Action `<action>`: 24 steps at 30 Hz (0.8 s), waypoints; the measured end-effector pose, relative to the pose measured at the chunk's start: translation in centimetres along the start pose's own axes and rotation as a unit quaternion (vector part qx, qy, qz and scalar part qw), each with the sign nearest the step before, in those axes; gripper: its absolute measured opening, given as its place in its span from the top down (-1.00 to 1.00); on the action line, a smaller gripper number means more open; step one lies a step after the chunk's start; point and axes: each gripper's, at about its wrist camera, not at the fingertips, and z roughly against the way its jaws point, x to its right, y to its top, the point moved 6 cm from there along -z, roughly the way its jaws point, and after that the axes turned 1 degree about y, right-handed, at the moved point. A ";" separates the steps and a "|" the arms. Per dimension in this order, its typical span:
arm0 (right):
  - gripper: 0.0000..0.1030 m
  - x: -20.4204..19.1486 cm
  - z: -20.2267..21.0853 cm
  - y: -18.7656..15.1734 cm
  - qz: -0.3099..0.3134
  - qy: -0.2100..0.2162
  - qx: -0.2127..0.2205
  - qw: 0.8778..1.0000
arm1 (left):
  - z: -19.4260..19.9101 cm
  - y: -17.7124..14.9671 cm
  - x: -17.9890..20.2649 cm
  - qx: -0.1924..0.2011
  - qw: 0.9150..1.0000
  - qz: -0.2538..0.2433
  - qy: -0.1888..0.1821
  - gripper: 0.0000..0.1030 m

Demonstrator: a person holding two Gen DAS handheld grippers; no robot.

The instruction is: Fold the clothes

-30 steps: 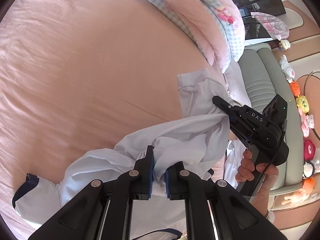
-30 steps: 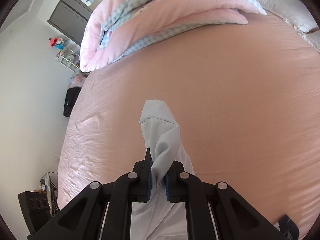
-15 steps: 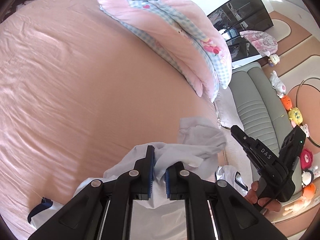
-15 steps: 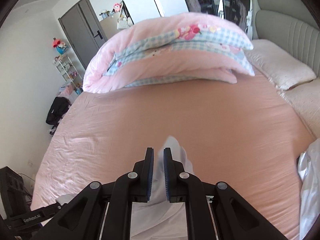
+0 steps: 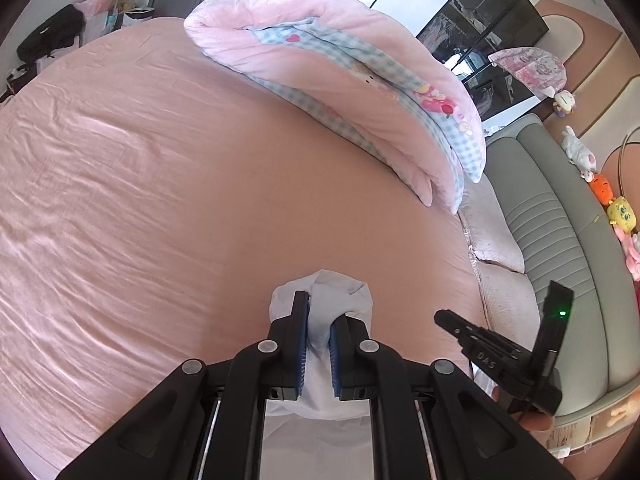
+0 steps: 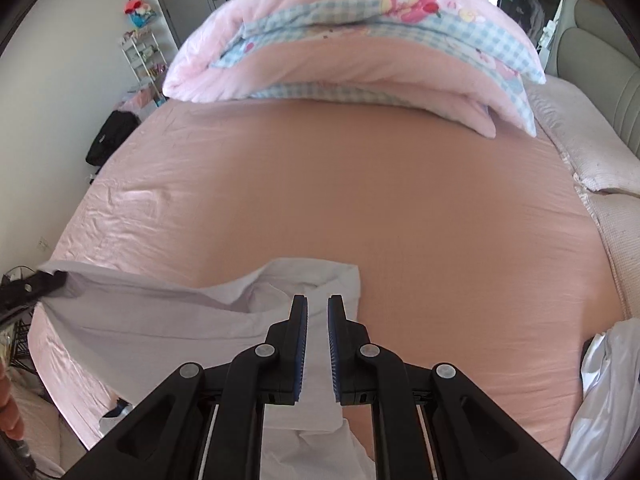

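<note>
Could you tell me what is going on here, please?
A person is folding clothes on a bed with a pink sheet, holding a gripper in each hand. The left gripper is shut on a bunch of a white garment. The right gripper has a gap between its fingers, with the garment's edge under them. A folded pink quilt lies at the far side, and more white clothing waits at the right.

Bright daylight, sheen on pink sheet (image 5: 100, 184) at left; strong fisheye bending, dark vignette corners; mostly sharp.
</note>
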 end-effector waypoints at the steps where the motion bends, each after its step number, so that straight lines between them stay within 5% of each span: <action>1: 0.83 0.8 -0.7 -0.3 -0.007 -0.004 -0.011 1.000 | -0.1 0.0 0.2 -0.002 1.000 -0.003 0.001 0.85; 7: 0.81 4.2 -4.3 -2.3 -0.053 0.009 -0.083 0.995 | -1.3 0.4 1.3 -0.012 1.000 -0.021 0.010 0.85; 9: 0.58 4.8 -5.1 -2.7 -0.059 0.013 -0.097 0.993 | -1.9 0.8 1.5 -0.016 0.999 -0.024 0.014 0.85; 11: -0.06 5.4 -5.7 -2.9 -0.068 0.008 -0.103 0.992 | -2.6 1.2 1.8 -0.020 0.999 -0.027 0.019 0.85; 12: -0.14 5.6 -6.0 -2.9 -0.072 0.008 -0.106 0.992 | -2.9 1.4 1.9 -0.022 0.999 -0.029 0.021 0.85; 24: -0.16 4.2 -12.4 -4.1 -0.106 0.112 -0.183 0.971 | -6.9 2.1 2.7 -0.056 0.998 -0.021 0.017 0.85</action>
